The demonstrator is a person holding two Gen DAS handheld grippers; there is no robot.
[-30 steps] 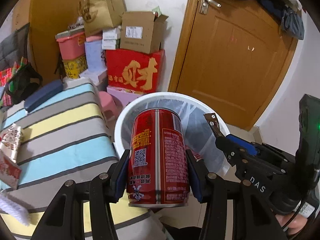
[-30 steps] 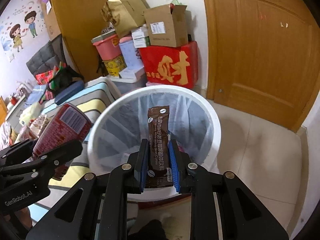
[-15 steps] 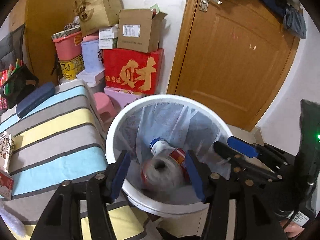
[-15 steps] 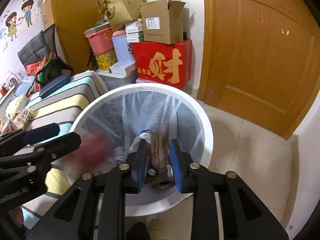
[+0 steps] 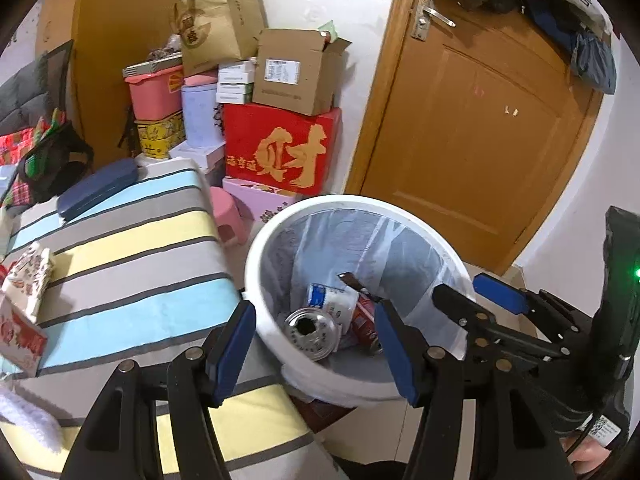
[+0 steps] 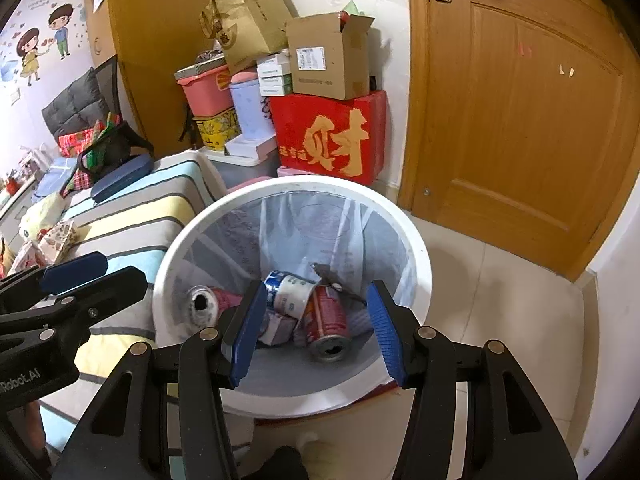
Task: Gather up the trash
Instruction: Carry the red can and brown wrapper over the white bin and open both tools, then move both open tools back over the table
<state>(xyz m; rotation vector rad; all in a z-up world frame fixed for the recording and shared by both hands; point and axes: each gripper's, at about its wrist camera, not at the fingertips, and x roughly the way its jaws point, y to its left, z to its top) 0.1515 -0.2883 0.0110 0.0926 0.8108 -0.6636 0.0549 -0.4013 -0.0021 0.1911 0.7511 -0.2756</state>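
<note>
A white trash bin (image 5: 256, 280) (image 6: 420, 256) with a clear liner stands on the floor beside the striped table. Inside lie two red cans (image 5: 308, 328) (image 6: 326, 320), a white and blue cup (image 6: 290, 290) and a brown sachet (image 6: 330, 274). My left gripper (image 5: 314, 350) is open and empty above the bin's near rim; it also shows in the right wrist view (image 6: 92, 276). My right gripper (image 6: 316, 332) is open and empty over the bin; it also shows in the left wrist view (image 5: 476, 290).
The table with a striped cloth (image 5: 132, 248) carries snack packets (image 5: 28, 280) and a dark blue case (image 5: 96, 188). Stacked boxes (image 5: 280, 148) stand against the wall behind the bin. A wooden door (image 5: 480, 128) is at the right, with tiled floor (image 6: 500, 300) before it.
My left gripper opened and dropped the red can into the bin. My right gripper opened and dropped the brown sachet into the bin. Both now hover empty.
</note>
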